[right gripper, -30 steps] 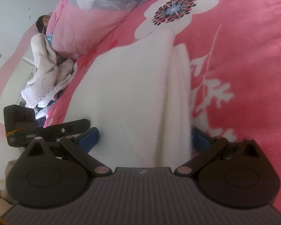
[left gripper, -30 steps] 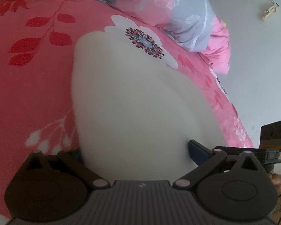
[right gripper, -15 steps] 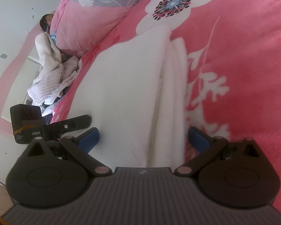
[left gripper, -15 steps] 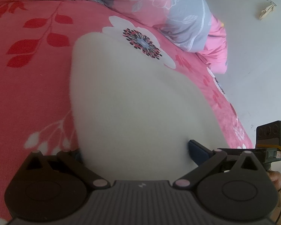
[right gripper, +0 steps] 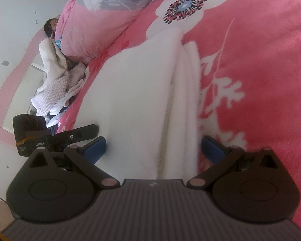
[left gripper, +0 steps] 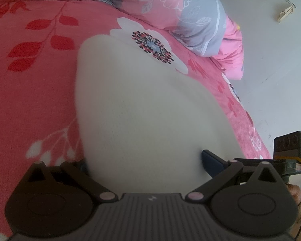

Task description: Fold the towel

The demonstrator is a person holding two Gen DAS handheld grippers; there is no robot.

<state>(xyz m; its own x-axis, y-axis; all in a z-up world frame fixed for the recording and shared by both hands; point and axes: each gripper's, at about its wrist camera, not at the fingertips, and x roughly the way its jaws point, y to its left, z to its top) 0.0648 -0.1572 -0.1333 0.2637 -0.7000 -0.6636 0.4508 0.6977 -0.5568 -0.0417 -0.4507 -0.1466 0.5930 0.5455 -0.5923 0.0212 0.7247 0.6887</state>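
Both my tools, left (left gripper: 144, 160) and right (right gripper: 153, 147), gape released around the towel's (right gripper: 138, 104) near edge, its length running away from me across the bed (right gripper: 260, 60).

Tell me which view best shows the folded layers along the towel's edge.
The right wrist view. There the white towel shows stacked layers separated by a crease, running between the open fingers of the right hand-held gripper. The left wrist view shows the towel only as a smooth, featureless top surface.
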